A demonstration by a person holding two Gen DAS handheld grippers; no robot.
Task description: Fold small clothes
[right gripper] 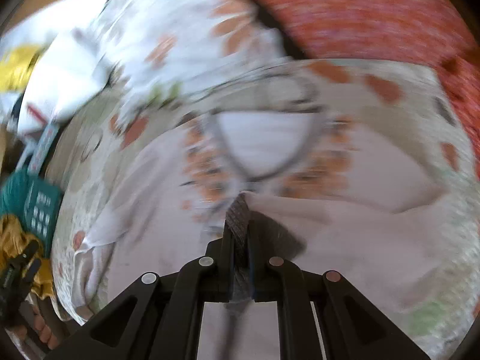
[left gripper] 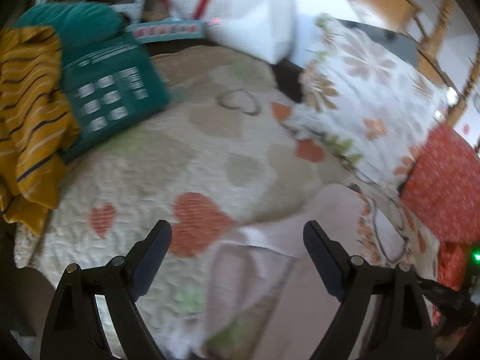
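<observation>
A pale pink small garment (right gripper: 345,228) with an orange floral collar lies spread on the quilted bedspread (left gripper: 135,180). My right gripper (right gripper: 238,210) is shut on a fold of the garment near its neckline, with cloth bunched between the fingers. In the left wrist view the garment (left gripper: 315,240) lies at the lower right. My left gripper (left gripper: 237,231) is open and empty, just above the garment's edge. Both views are blurred by motion.
A mustard striped garment (left gripper: 27,114) and a green box (left gripper: 111,90) lie at the left. A floral pillow (left gripper: 369,96) and a red cushion (left gripper: 444,186) lie at the right. White bags (left gripper: 249,12) stand at the back. My left gripper shows in the right wrist view (right gripper: 21,267).
</observation>
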